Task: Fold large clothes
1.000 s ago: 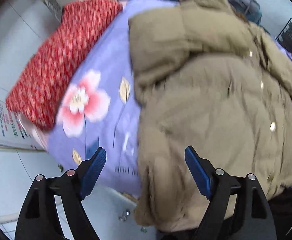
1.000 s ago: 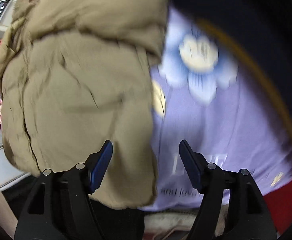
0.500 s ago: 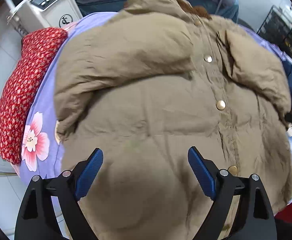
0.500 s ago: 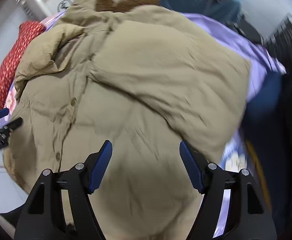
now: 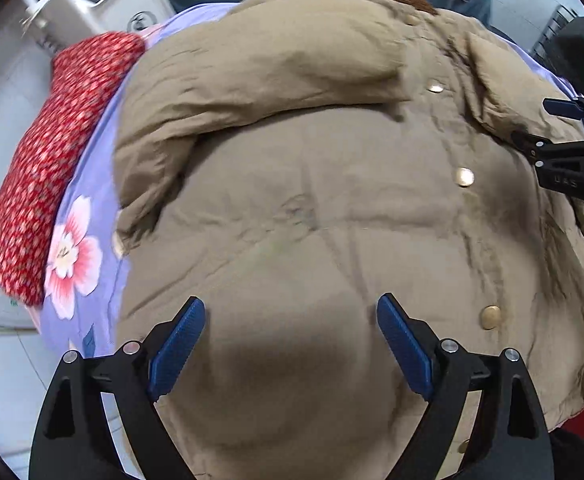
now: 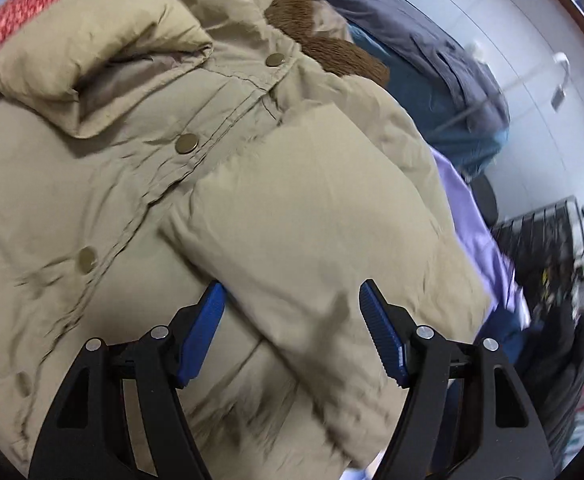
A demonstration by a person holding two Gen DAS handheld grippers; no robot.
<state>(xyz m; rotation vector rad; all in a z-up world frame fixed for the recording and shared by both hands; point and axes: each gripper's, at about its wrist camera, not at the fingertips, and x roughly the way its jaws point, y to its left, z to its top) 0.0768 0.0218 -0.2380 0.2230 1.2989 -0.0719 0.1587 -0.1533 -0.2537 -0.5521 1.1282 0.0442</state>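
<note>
A tan puffer jacket [image 5: 292, 200] with brass snaps and a brown fleece collar [image 6: 323, 48] lies front up on a purple floral sheet [image 5: 92, 184]. Both sleeves are folded across its chest. My left gripper [image 5: 292, 344] is open and empty, hovering over the jacket's lower part. My right gripper [image 6: 292, 328] is open and empty above the folded sleeve [image 6: 311, 220] on the jacket's right side. It also shows at the right edge of the left wrist view [image 5: 563, 136].
A red patterned pillow [image 5: 52, 152] lies left of the jacket. A white heater [image 5: 104, 0] stands behind it. Grey and blue clothes [image 6: 431, 72] lie beyond the collar. A dark rack [image 6: 543, 240] stands at the right.
Both grippers moved from the jacket's side edges in over the jacket. The right gripper went up toward the collar and right sleeve. Both stayed open.
</note>
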